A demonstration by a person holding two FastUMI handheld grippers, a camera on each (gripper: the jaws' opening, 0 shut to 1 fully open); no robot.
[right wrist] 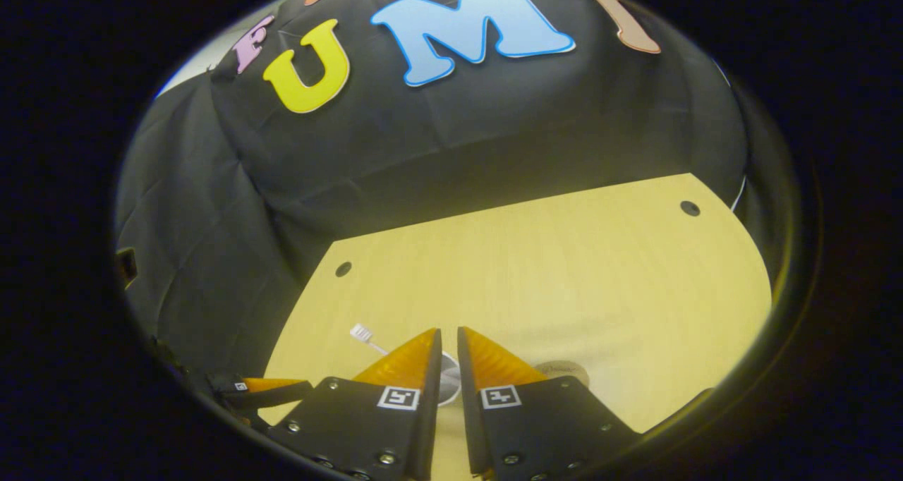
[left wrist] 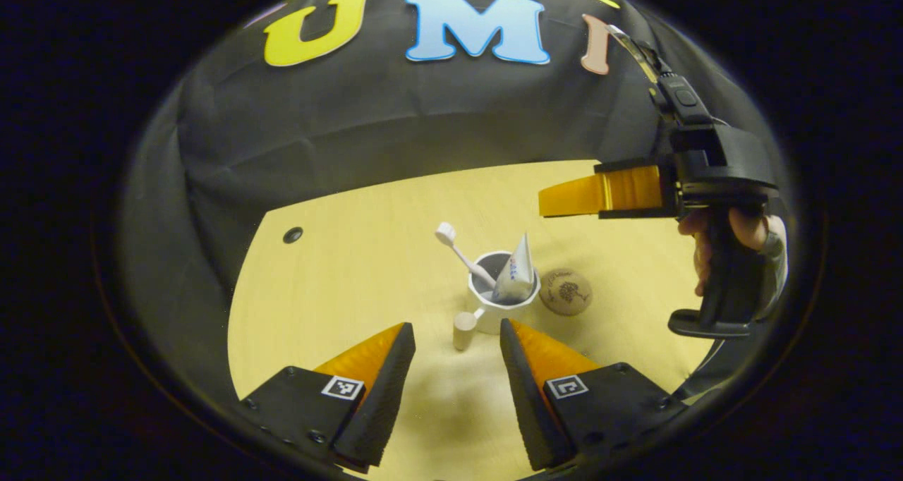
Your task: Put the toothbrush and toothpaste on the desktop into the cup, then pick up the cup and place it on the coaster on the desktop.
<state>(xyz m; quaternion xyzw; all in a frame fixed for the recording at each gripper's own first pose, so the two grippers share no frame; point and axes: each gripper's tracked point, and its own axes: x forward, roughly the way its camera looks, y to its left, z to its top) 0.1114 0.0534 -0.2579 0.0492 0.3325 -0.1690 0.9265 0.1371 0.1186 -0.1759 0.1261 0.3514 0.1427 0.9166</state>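
Brush [left wrist: 458,250] and paste [left wrist: 516,275]: in cup [left wrist: 502,303]. Cup: beside coaster [left wrist: 566,292], not on it. Left claw [left wrist: 457,350] wide before cup; right claw [right wrist: 449,357] narrow, empty.

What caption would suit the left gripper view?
Toothbrush and toothpaste stand in the cup beside the coaster.

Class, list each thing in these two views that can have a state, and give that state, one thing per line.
Toothbrush: in the cup, leaning, head up.
Toothpaste: in the cup, upright.
Cup: upright on the desktop, beside the coaster, not on it.
Coaster: flat, bare.
Left gripper: open, empty, facing the cup.
Right gripper: nearly shut, empty, raised above the cup.
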